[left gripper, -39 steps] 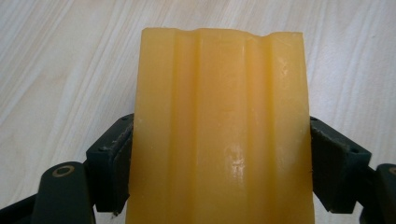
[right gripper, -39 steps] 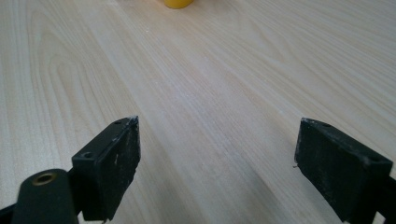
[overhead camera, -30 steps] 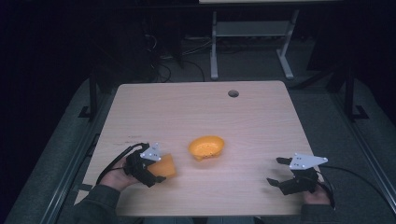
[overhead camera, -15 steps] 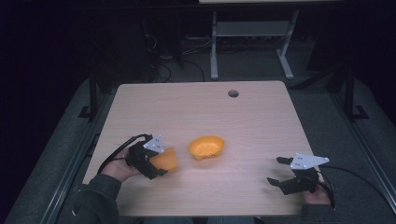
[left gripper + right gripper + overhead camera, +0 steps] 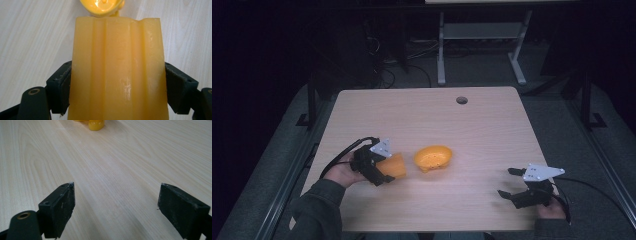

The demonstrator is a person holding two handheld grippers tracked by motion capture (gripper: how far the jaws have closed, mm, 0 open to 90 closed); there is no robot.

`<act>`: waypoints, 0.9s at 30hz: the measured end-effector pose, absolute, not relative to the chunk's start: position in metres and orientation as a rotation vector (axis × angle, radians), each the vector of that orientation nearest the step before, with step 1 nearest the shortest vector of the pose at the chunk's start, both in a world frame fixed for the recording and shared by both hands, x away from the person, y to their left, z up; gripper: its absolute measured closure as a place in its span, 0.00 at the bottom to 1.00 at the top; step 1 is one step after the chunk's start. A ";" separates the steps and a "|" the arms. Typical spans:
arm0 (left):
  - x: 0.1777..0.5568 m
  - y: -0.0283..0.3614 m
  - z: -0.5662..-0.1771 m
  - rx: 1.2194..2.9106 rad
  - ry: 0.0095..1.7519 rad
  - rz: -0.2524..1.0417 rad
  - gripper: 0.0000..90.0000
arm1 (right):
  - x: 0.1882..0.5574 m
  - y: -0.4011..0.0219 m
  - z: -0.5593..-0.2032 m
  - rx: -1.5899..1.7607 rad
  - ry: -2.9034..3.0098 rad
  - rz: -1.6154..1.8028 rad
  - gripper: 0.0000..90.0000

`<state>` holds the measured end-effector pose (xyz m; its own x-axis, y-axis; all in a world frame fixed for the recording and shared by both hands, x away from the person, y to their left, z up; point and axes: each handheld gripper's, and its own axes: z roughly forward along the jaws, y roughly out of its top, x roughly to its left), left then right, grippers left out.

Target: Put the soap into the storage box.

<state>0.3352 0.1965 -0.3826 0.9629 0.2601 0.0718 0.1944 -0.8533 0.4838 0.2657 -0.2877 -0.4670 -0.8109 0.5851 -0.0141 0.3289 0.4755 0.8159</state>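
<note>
My left gripper [image 5: 384,170] is shut on an orange ridged cup [image 5: 395,165], held on its side just above the table at the left. In the left gripper view the cup [image 5: 117,72] sits clamped between both black jaws, its rim pointing toward an orange bowl [image 5: 102,6]. That bowl [image 5: 433,157] rests tilted on the table, a short gap right of the cup. My right gripper [image 5: 511,184] stands open near the front right edge, nothing between its jaws; its view shows bare wood and a bit of the orange bowl [image 5: 96,124] far ahead.
The wooden table [image 5: 492,130] has a round cable hole [image 5: 461,100] near its far edge. A white metal desk frame [image 5: 479,45] stands on the dark floor beyond the table. Cables trail from both grippers off the table sides.
My left gripper has carried the orange cup forward and to the right, closer to the bowl. The right gripper has stayed where it was.
</note>
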 end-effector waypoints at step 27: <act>0.358 0.169 -0.368 2.655 0.277 0.197 0.23 | 0.266 -0.290 -0.466 0.778 2.421 1.265 0.15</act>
<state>0.3583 0.1687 -0.3679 0.9694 0.2274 0.0921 0.1613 -0.8738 0.4588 0.2662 -0.2899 -0.4664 -0.8083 0.5886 -0.0142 0.3245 0.4655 0.8234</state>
